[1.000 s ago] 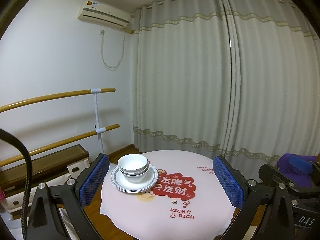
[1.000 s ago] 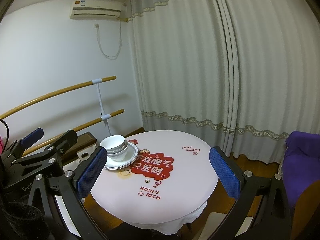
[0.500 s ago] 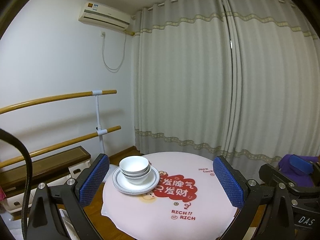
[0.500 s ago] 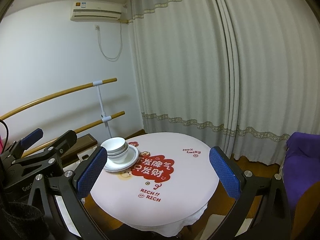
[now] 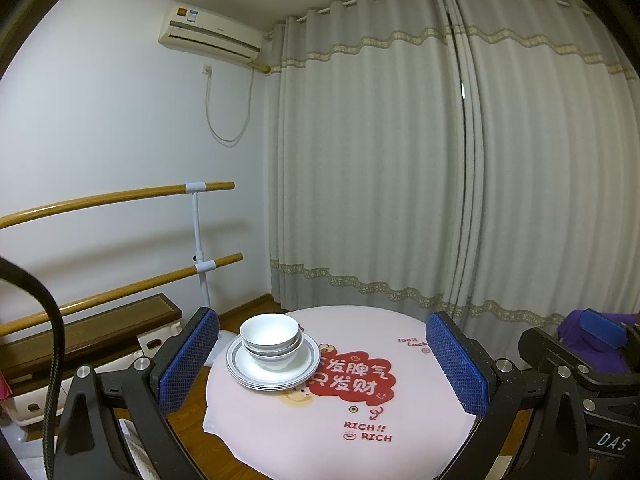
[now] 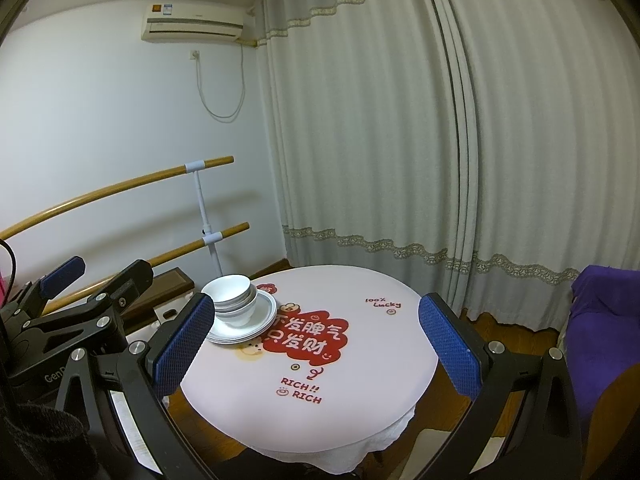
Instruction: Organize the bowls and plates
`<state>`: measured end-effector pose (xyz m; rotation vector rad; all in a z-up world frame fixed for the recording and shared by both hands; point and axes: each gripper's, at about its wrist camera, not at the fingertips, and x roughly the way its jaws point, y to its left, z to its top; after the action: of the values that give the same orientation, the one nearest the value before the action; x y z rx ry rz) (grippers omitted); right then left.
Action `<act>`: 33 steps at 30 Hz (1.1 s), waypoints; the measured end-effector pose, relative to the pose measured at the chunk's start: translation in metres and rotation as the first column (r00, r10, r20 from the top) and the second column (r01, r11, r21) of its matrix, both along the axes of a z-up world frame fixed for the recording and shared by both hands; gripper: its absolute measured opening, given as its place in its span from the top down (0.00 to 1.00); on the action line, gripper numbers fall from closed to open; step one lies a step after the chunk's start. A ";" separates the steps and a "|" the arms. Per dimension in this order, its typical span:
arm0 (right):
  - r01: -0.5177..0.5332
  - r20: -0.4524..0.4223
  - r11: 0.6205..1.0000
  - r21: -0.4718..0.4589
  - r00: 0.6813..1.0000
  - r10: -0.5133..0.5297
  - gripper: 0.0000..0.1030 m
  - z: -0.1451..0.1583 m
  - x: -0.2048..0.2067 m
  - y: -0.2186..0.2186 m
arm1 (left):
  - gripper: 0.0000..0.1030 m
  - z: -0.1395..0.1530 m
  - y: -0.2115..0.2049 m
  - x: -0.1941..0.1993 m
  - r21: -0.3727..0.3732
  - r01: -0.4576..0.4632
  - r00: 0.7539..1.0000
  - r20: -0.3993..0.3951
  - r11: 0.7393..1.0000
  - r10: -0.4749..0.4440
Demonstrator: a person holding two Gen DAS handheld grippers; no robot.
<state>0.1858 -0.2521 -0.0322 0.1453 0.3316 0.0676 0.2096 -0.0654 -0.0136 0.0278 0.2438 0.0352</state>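
White bowls [image 5: 271, 340] sit nested on a stack of grey-rimmed white plates [image 5: 273, 372] at the left side of a round table with a pink cloth [image 5: 400, 432]. The right wrist view has the same bowls [image 6: 232, 298] and plates [image 6: 256, 322] at the table's [image 6: 380, 344] left. My left gripper [image 5: 323, 364] hangs open and empty, well back from the table. My right gripper [image 6: 318, 346] is open and empty too, held high and short of the table. The left gripper's body [image 6: 72, 308] shows at the left of the right wrist view.
Grey curtains [image 5: 440, 160] hang behind the table. Wooden ballet bars [image 5: 120, 200] run along the white wall on the left, with a low bench [image 5: 92, 332] under them. A purple seat [image 6: 600, 320] stands to the right. Wooden floor surrounds the table.
Both grippers have risen and drawn back a little, so the table sits lower in both views. The bowls and plates have not moved.
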 end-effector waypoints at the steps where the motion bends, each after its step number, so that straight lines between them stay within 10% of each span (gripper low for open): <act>1: 0.000 0.000 1.000 0.000 1.000 0.000 0.00 0.000 0.000 0.000 | 0.01 0.000 0.000 0.000 0.001 0.000 1.000 -0.001 1.000 0.000; 33: -0.007 0.021 1.000 0.006 1.000 0.007 0.00 0.000 0.001 0.002 | 0.01 -0.010 -0.004 0.001 0.015 -0.019 0.999 0.031 1.000 0.019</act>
<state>0.1865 -0.2500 -0.0321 0.1491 0.3109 0.0769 0.2101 -0.0695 -0.0231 0.0399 0.2132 0.0565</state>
